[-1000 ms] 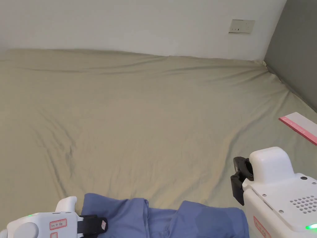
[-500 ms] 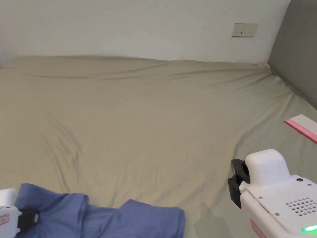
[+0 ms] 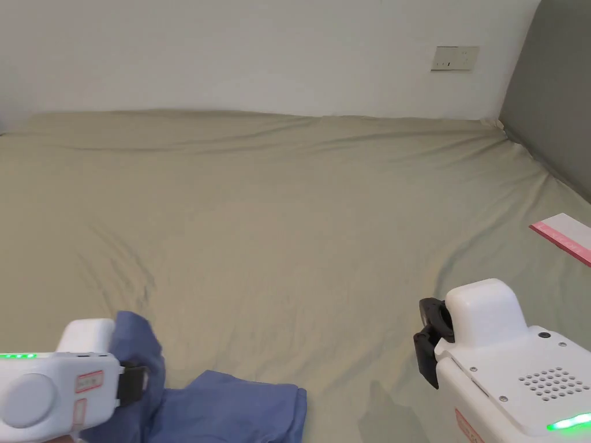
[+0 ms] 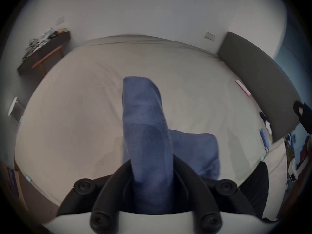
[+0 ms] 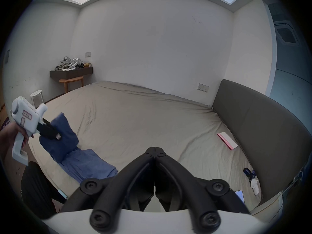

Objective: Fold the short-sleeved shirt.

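Observation:
A blue short-sleeved shirt lies bunched at the near edge of the bed, left of centre. My left gripper is shut on one end of it and holds that end lifted off the sheet; in the left gripper view the cloth stands up between the two jaws. The right gripper view shows the shirt trailing down from the left gripper onto the bed. My right gripper hovers over the bed at the lower right, jaws closed together with nothing in them.
The beige bed sheet stretches wide and wrinkled to the wall. A pink-and-white card lies at the right edge beside the grey headboard. A phone and small items sit near the right corner. A shelf and stool stand far left.
My left gripper has dragged the shirt leftward along the near edge, then raised its held end. The right gripper has drifted slightly left, clear of the shirt.

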A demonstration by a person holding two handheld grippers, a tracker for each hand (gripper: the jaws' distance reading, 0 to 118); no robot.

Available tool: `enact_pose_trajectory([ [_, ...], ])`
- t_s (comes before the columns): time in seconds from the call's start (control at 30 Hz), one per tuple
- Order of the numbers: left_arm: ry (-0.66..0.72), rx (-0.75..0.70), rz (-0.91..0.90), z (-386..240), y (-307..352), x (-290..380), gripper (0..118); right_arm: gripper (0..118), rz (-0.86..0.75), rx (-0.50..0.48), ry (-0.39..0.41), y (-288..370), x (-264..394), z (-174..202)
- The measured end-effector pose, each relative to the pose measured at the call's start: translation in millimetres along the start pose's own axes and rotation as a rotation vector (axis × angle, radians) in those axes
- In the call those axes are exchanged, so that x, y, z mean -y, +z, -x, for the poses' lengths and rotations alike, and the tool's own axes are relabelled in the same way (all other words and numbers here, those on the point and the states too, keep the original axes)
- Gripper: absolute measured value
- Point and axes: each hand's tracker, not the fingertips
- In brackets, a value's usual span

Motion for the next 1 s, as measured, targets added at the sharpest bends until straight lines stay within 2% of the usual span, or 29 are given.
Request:
enact_pose_trajectory([
  [0.23,-0.037,0.073,0.121,-63,-78,21,12,2,0.013,0.016,-0.018,3,8,-9],
  [0.33,-0.054,0.031,0.189,-79,-114,38,12,2,0.024,0.021,-0.024,2,13,-12],
  [0.47,-0.04,-0.025,0.171,-94,-127,48,13,2,0.037,0.022,-0.028,0,18,-16],
  [0.5,-0.029,-0.032,0.165,-95,-126,46,19,2,0.04,0.023,-0.028,0,18,-16],
  [0.53,-0.003,-0.009,0.162,-95,-126,45,32,2,0.042,0.023,-0.029,-1,19,-17],
  [0.57,0.041,0.054,0.158,-95,-125,43,50,2,0.044,0.023,-0.03,-2,19,-17],
  [0.63,0.107,0.216,0.162,-96,-124,38,99,2,0.048,0.024,-0.031,-5,20,-18],
  [0.67,0.132,0.307,0.154,-96,-122,36,107,2,0.05,0.023,-0.033,-7,20,-18],
  [0.73,0.175,0.398,0.087,-95,-112,33,107,2,0.052,0.022,-0.038,-7,20,-18],
  [0.8,0.188,0.411,0.02,-92,-100,27,105,2,0.053,0.022,-0.04,-7,20,-18],
  [0.83,0.186,0.402,-0.008,-89,-94,25,95,2,0.052,0.022,-0.039,-7,19,-18],
  [0.93,0.135,0.305,-0.1,-81,-78,22,80,2,0.049,0.025,-0.039,-6,19,-19],
  [1.0,0.075,0.2,-0.136,-76,-73,26,28,2,0.045,0.026,-0.041,-5,18,-19],
])
